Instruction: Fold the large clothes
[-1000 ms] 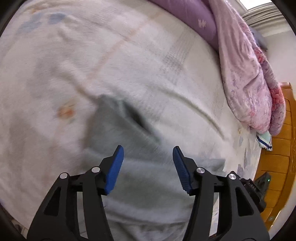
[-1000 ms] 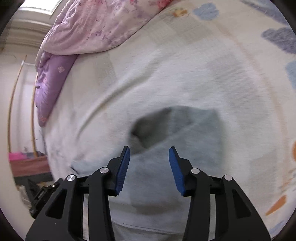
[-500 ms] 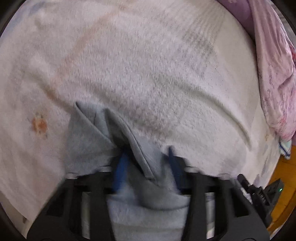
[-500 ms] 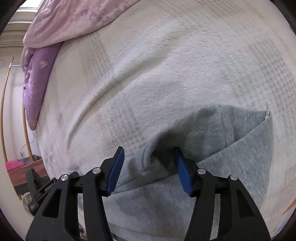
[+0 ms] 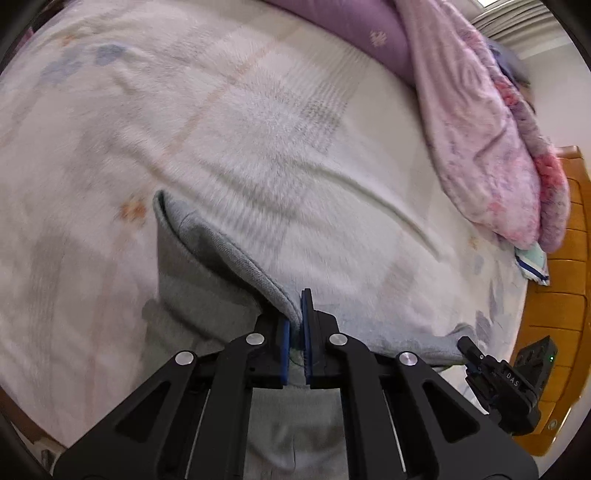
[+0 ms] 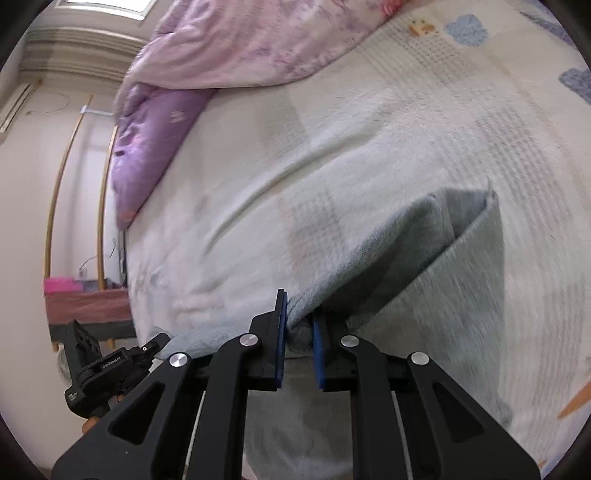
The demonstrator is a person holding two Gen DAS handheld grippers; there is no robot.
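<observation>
Left wrist view shows one grey garment (image 5: 207, 295) lying on the pale fleecy blanket (image 5: 258, 129) that covers the bed, and my left gripper (image 5: 296, 325) has its two blue pads pressed together on the garment's raised hem edge. Right wrist view shows the same single garment (image 6: 424, 266), where my right gripper (image 6: 300, 325) pinches a bunched fold of that hem between its pads, with a narrow gap filled by cloth. So that makes two grippers, both clamped on one piece of clothing, which lifts from the blanket along the held edge and opens like a pocket.

I count one pink floral quilt (image 5: 487, 140) heaped at the far side, one purple pillow (image 5: 354, 29) beside it, and one wooden bed frame (image 5: 561, 288). A small blue-edged cloth (image 5: 532, 264) pokes from under the quilt; I cannot tell what it is. The garment's lower part is hidden behind my gripper arms, so its type is unclear. Both views are motion-blurred.
</observation>
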